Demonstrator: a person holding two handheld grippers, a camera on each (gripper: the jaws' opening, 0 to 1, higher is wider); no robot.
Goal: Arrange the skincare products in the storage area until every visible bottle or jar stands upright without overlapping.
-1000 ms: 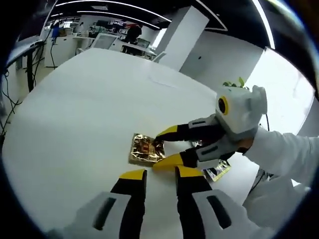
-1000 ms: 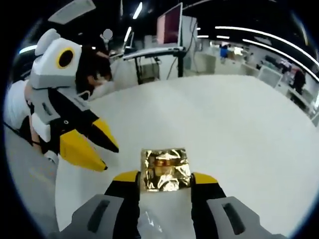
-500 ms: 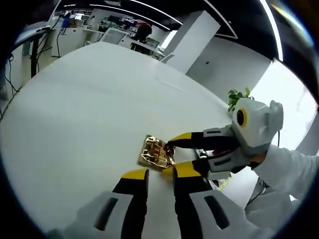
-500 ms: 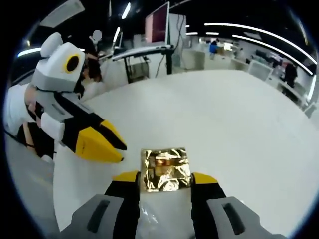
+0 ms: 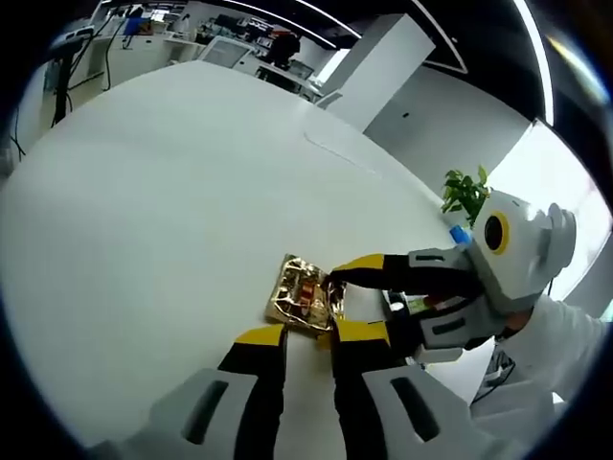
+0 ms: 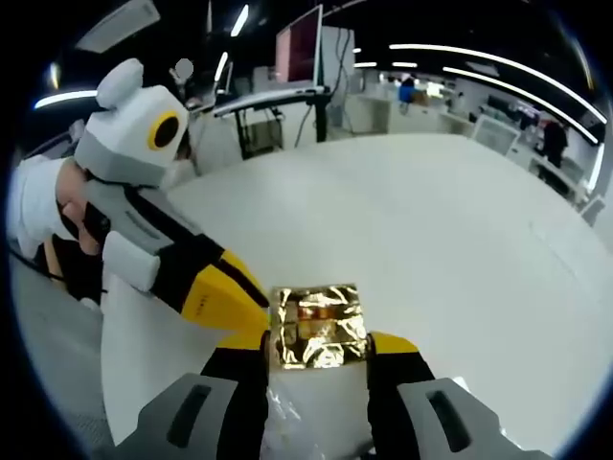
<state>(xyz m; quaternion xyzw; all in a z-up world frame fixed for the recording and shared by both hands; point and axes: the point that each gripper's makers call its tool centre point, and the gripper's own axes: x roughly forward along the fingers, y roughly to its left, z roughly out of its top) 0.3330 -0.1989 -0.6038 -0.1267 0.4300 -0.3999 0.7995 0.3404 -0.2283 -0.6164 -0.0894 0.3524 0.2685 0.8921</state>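
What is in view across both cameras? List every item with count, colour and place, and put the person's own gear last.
Foil sachet: one, gold and crinkled, lying flat on the table between the right gripper's jaws.
Clear wrapper: one, transparent, low between the right gripper's jaws.
Table: one, white, broad, under everything.
Potted plant: one, green, at the table's far edge in the left gripper view.
Monitor: one, reddish screen, on a desk behind the table in the right gripper view.
Sleeve: one, white, behind the right gripper in the left gripper view.
Left gripper: yellow tips, black and grey body, jaws nearly together, tips beside the sachet's edge.
Right gripper: same colours, jaws spread around the sachet.
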